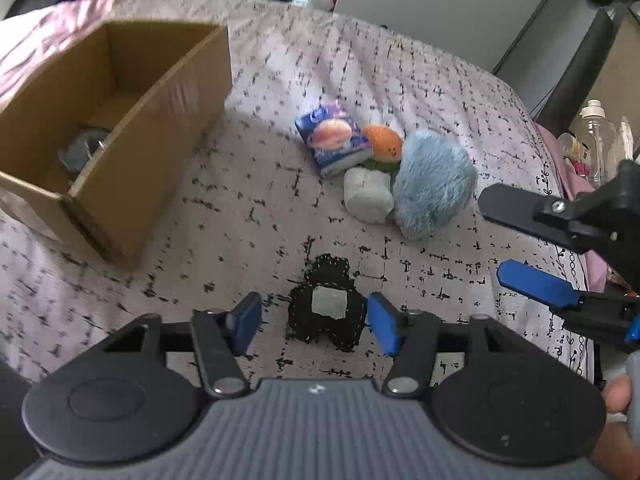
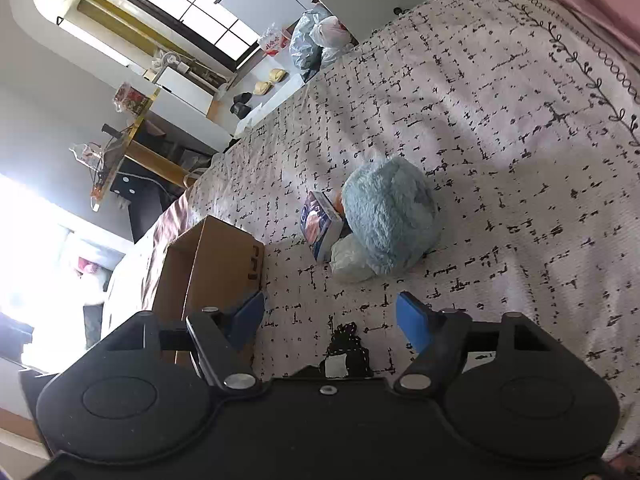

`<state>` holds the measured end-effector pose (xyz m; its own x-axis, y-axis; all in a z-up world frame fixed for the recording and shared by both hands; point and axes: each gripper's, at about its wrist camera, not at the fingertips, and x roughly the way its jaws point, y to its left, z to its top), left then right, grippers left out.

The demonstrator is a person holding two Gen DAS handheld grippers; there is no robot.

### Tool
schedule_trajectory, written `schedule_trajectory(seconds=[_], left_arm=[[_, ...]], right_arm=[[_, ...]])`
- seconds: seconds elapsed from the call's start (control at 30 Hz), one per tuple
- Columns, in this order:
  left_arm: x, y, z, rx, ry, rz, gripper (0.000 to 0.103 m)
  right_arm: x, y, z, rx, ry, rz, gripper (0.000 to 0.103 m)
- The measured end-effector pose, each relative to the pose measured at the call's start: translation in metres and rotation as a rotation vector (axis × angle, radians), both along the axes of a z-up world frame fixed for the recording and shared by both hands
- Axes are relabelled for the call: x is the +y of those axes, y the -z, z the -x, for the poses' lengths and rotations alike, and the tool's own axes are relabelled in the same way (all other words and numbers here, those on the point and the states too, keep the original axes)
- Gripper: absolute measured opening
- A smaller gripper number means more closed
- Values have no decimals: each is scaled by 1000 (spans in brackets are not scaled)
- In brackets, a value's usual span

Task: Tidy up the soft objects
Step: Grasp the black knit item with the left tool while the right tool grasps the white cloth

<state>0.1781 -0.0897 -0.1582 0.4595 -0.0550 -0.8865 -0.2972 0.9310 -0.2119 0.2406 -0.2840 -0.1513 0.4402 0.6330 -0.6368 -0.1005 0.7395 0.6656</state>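
Left tongs (image 1: 314, 322) angled steeply down, jaws apart, blue pads (image 1: 383, 322) not pressing on anything. Right tongs (image 1: 490, 236) reaching in from three o'clock in the left wrist view, jaws apart, nothing gripped. Fingertip (image 1: 618, 394) showing at four o'clock behind the left tongs.

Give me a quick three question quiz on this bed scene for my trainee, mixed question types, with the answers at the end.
1. True or false: the black plush toy lies between the fingers of the left claw.
2. Which thing touches the fluffy blue plush? A) the cardboard box B) the pale grey roll C) the clear bottle
3. Fill in: inside the box lies a ___ coloured soft thing.

Key: 1 true; 2 B; 3 grey.
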Motion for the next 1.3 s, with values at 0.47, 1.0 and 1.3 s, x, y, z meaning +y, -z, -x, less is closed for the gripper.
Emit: schedule_trajectory(seconds=[0.47,1.0,1.3], left_arm=[[9,46,-22,82,-1,94,53],[48,36,-33,38,17,122,29],[67,40,-39,46,-2,158,29]], right_arm=[[18,24,-10,12,16,-33,66],[53,50,-25,51,58,10,53],[66,63,-33,50,118,93,53]])
